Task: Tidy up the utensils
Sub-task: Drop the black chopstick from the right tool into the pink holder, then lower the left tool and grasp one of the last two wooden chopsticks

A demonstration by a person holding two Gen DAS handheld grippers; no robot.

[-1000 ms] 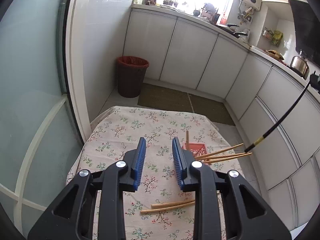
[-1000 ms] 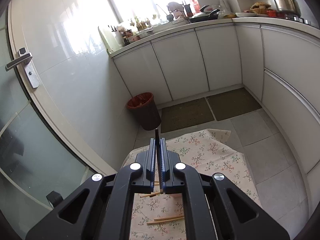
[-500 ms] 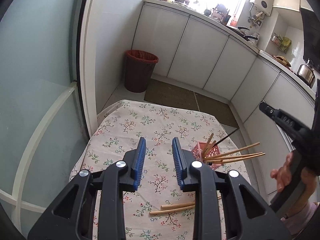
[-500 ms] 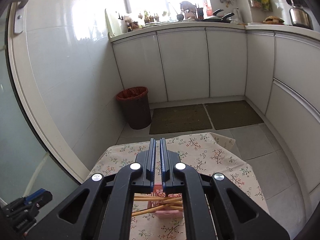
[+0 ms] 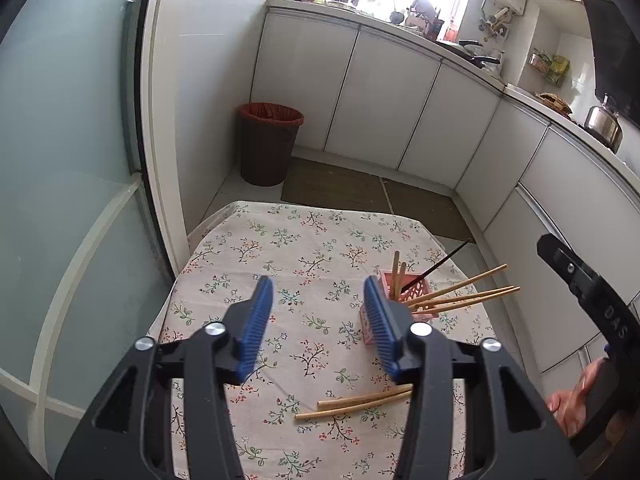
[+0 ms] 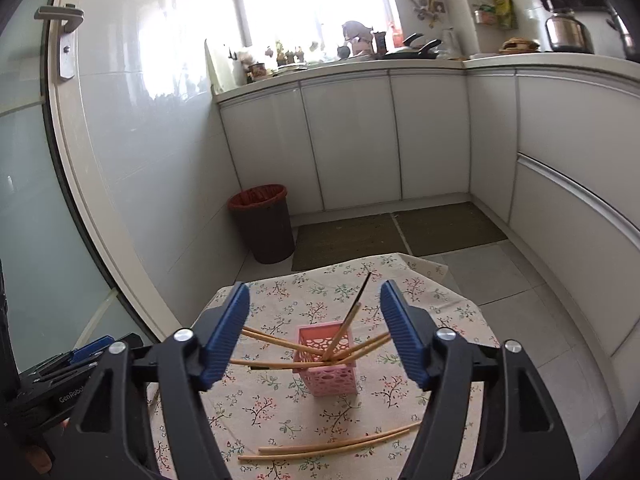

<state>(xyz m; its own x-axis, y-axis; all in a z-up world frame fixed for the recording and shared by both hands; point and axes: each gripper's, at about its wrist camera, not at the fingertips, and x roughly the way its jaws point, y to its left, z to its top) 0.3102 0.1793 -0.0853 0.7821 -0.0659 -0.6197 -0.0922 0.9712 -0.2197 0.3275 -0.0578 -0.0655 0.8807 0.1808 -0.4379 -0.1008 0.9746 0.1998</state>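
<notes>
A pink perforated holder (image 6: 326, 362) stands on the floral-cloth table (image 6: 280, 412); it also shows in the left wrist view (image 5: 416, 294). Several wooden chopsticks (image 6: 276, 342) and one dark chopstick (image 6: 358, 300) lean in it. Two loose wooden chopsticks (image 6: 332, 446) lie on the cloth nearer me, seen too in the left wrist view (image 5: 356, 400). My right gripper (image 6: 314, 334) is open and empty, above the holder. My left gripper (image 5: 318, 326) is open and empty, left of the holder. The right gripper's body (image 5: 588, 312) shows at the right edge.
A dark red-lined bin (image 5: 269, 142) stands on the floor by the wall beyond the table. White cabinets (image 6: 400, 140) run along the back and right. A glass door (image 5: 60, 160) is at the left. Floor mats (image 6: 400, 232) lie past the table's far edge.
My right gripper has opened and let the dark chopstick go into the holder, then drawn back. My left gripper has opened wider.
</notes>
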